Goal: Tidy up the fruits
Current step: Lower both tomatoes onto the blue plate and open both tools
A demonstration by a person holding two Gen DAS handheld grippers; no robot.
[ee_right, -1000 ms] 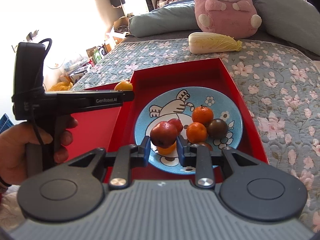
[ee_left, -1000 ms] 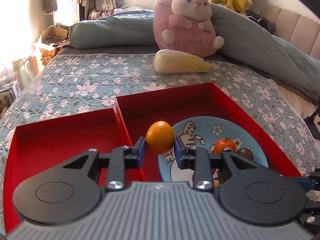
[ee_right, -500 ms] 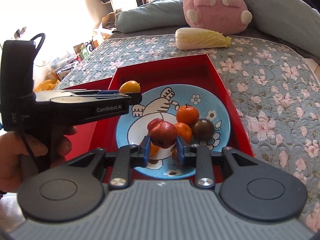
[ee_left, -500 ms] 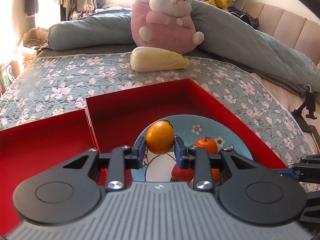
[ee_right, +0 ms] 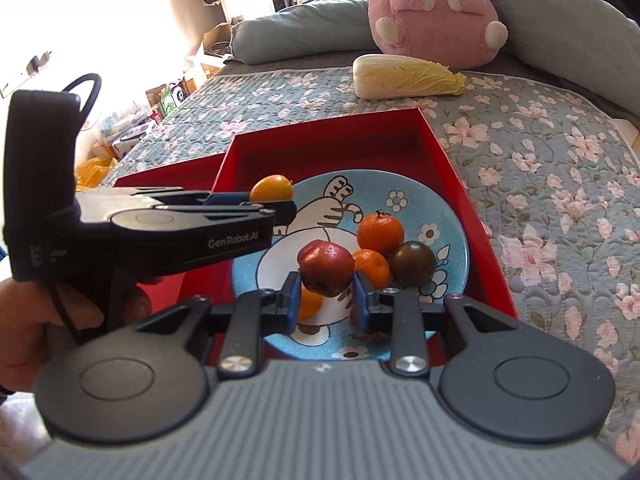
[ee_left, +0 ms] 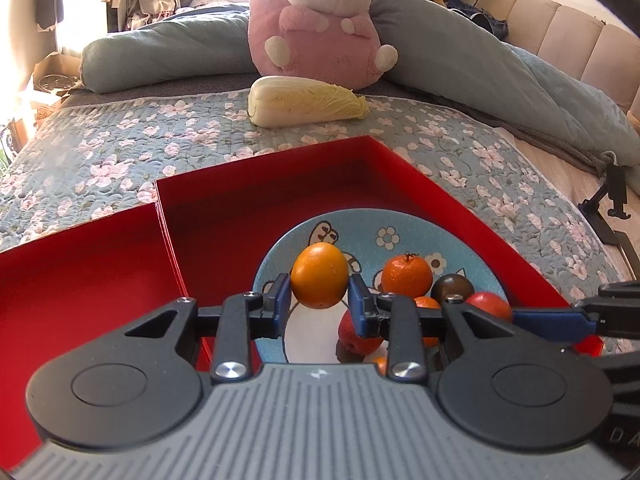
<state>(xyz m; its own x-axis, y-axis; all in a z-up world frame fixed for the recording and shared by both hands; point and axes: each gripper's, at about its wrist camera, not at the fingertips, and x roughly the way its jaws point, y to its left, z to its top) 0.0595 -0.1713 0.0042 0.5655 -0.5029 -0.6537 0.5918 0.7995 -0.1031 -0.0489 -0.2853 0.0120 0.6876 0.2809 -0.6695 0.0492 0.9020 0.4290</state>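
Claws both grip fruit above the blue plate (ee_right: pixel 448 216) in the right red tray (ee_right: pixel 452 168) on the bed (ee_right: pixel 540 160): the left claw (ee_left: pixel 319 300) is clamped on a yellow-orange fruit (ee_left: pixel 319 275), the right claw (ee_right: pixel 326 300) on a red fruit (ee_right: pixel 326 267). Two oranges (ee_right: pixel 380 229) and a dark fruit (ee_right: pixel 413 263) lie touching on the plate's right side.

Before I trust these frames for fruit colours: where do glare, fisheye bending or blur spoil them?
Left wrist view: the window behind the pink plush is blown out and the bed edges bow, yet the orange fruit in the left gripper stays sharp. Right wrist view: the upper left is washed white, and the dark fruit on the blue plate reads well.
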